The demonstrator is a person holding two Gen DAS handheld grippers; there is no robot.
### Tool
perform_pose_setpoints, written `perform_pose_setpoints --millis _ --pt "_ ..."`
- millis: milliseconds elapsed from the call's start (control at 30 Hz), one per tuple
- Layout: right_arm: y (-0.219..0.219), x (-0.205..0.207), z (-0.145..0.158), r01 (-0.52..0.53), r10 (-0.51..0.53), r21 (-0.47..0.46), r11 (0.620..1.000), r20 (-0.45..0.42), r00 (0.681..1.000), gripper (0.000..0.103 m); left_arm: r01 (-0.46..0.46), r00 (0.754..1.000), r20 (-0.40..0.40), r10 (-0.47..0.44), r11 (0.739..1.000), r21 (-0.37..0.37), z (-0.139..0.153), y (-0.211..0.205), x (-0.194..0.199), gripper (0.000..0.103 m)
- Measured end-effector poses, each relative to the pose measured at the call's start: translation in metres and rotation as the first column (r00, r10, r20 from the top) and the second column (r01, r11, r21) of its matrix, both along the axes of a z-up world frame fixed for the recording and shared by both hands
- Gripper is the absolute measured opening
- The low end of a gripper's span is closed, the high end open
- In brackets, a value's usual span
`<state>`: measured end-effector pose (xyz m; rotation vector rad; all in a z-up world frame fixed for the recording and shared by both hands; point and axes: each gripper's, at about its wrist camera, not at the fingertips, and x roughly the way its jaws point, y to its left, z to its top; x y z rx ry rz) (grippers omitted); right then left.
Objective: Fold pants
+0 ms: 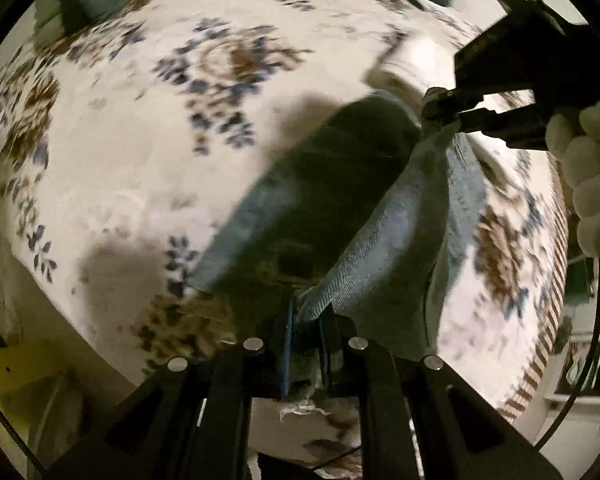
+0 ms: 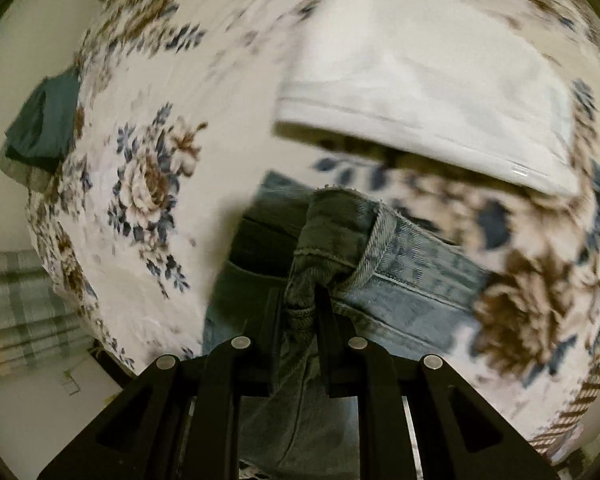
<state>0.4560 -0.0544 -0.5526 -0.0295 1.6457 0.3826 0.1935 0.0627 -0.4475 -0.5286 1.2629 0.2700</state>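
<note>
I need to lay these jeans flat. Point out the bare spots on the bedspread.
Free: floral bedspread between dark green folded garment and blue denim jeans. Crowded: white folded cloth lies just beyond the jeans, held by both grippers.

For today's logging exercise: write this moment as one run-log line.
task: fold pants | left hand-held gripper: shut on jeans | right hand-held gripper: shut on jeans | jeans: lifted over floral sheet

pants (image 2: 400, 276) hang over the bed (image 2: 148, 92), pinched in both hand-held grippers | folded cloth (image 2: 420, 92) on the bed beyond them | another garment (image 2: 44, 124) at the bed's left edge
</note>
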Motion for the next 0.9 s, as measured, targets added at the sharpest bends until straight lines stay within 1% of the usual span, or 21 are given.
perform_pose_setpoints --millis 100,200,233,300,367,400,433,467,500,533,567,600,633,700,733,800,833,867,900 --pt "0.038 0.0 -0.025 -0.039 0.038 -0.041 0.998 -0.018 0.999 0.016 -0.037 0.999 -0.022 0.036 0.999 -0.008 -0.017 0.016 -0.002 0.009" --pt "0.067 -0.002 -0.048 -0.08 0.078 -0.096 0.992 -0.028 0.997 0.016 -0.065 0.996 -0.062 0.063 0.997 -0.034 -0.036 0.031 -0.004 0.011" --pt "0.076 -0.003 -0.054 -0.096 0.093 -0.114 0.989 -0.033 0.995 0.016 -0.083 0.994 -0.072 0.081 0.996 -0.033 -0.04 0.037 -0.005 0.012" --pt "0.084 -0.004 -0.062 -0.117 0.113 -0.142 0.983 -0.039 0.993 0.019 -0.141 0.988 -0.065 0.138 0.989 -0.042 -0.042 0.053 -0.014 0.013" --pt "0.087 -0.003 -0.064 -0.124 0.117 -0.116 0.985 -0.066 0.991 0.031 -0.217 0.975 -0.056 0.214 0.974 -0.058 -0.042 0.07 -0.026 0.013" --pt "0.086 -0.002 -0.061 -0.125 0.119 -0.06 0.99 -0.086 0.989 0.037 -0.259 0.965 -0.05 0.256 0.963 -0.069 -0.041 0.079 -0.034 0.018" --pt "0.084 -0.003 -0.056 -0.132 0.129 -0.016 0.991 -0.1 0.987 0.053 -0.283 0.959 -0.045 0.28 0.956 -0.075 -0.04 0.083 -0.038 0.018" --pt "0.08 -0.004 -0.048 -0.139 0.14 0.017 0.99 -0.095 0.986 0.064 -0.31 0.951 -0.039 0.308 0.948 -0.075 -0.038 0.088 -0.044 0.019" --pt "0.075 -0.005 -0.04 -0.143 0.146 0.037 0.989 -0.08 0.986 0.068 -0.333 0.943 -0.037 0.331 0.941 -0.065 -0.034 0.09 -0.049 0.024" --pt "0.066 -0.006 -0.032 -0.145 0.148 0.053 0.988 -0.068 0.987 0.077 -0.344 0.939 -0.035 0.343 0.937 -0.06 -0.032 0.09 -0.051 0.029" --pt "0.059 -0.006 -0.026 -0.145 0.148 0.061 0.988 -0.059 0.987 0.087 -0.355 0.935 -0.031 0.354 0.933 -0.065 -0.029 0.088 -0.054 0.042" --pt "0.049 -0.006 -0.021 -0.14 0.144 0.069 0.988 -0.048 0.988 0.092 -0.365 0.931 -0.028 0.364 0.928 -0.069 -0.026 0.083 -0.055 0.057" --pt "0.036 -0.006 -0.015 -0.127 0.131 0.081 0.989 -0.037 0.991 0.097 -0.374 0.928 -0.027 0.373 0.924 -0.077 -0.024 0.077 -0.057 0.062" --pt "0.004 -0.004 -0.007 -0.097 0.1 0.098 0.99 -0.026 0.995 0.097 -0.396 0.918 -0.023 0.397 0.91 -0.119 -0.023 0.056 -0.059 0.074" --pt "-0.012 -0.003 -0.006 -0.085 0.088 0.1 0.991 -0.027 0.996 0.097 -0.405 0.914 -0.028 0.405 0.903 -0.141 -0.026 0.047 -0.058 0.076" --pt "-0.049 -0.002 -0.008 -0.062 0.065 0.092 0.994 -0.033 0.997 0.097 -0.435 0.898 -0.052 0.436 0.868 -0.237 -0.036 0.018 -0.058 0.077" --pt "-0.069 -0.004 -0.011 -0.057 0.061 0.091 0.994 -0.042 0.997 0.097 -0.455 0.887 -0.073 0.455 0.839 -0.299 -0.043 0.005 -0.057 0.077" --pt "-0.082 -0.005 -0.013 -0.056 0.061 0.09 0.994 -0.049 0.997 0.097 -0.483 0.87 -0.102 0.482 0.791 -0.375 -0.053 -0.012 -0.056 0.077" --pt "-0.099 -0.006 -0.017 -0.058 0.063 0.094 0.994 -0.059 0.996 0.097 -0.507 0.853 -0.127 0.506 0.747 -0.429 -0.06 -0.024 -0.056 0.077"
